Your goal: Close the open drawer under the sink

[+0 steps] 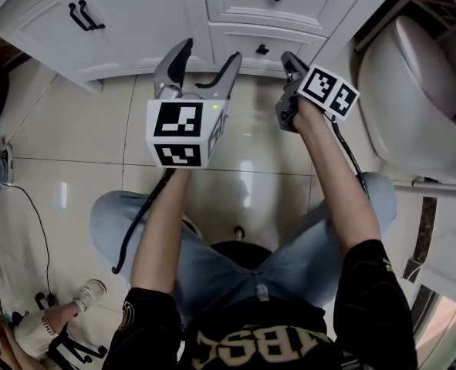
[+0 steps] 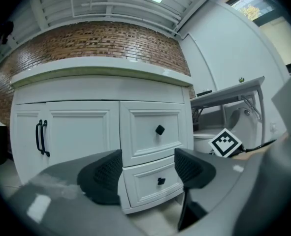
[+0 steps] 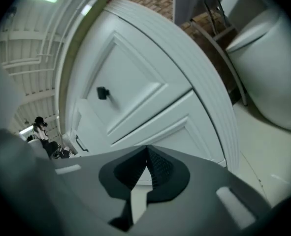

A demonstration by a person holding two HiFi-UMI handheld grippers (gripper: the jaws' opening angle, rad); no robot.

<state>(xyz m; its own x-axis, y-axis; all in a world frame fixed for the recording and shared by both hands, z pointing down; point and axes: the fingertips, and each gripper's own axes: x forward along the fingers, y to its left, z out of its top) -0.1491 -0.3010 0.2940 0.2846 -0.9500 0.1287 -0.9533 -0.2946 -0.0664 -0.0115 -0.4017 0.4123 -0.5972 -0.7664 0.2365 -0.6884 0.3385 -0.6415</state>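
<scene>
Under the sink counter, a white cabinet [image 1: 135, 21] shows two stacked drawers, each with a small black knob. The lower drawer [image 1: 239, 43] sits about level with the one above. It looks shut or very nearly so, and no view settles whether a slight gap remains. The right gripper [image 1: 289, 58] has its jaws pressed together, holding nothing, with its tip right at the lower drawer's front, just right of the knob [image 1: 262, 49]. Whether it touches the panel cannot be told. The left gripper [image 1: 211, 49] hangs to the left with jaws wide apart and empty, short of the cabinet. A toilet [image 1: 413, 91] stands close on the right.

This fits either the last of a push or a drawer already home. If any travel is left, the closed tip is best kept flat on the panel near the knob. The push should run straight in along the drawer's slide and ease off near the end, so the drawer neither skews nor slams. The left gripper should stay clear.
</scene>
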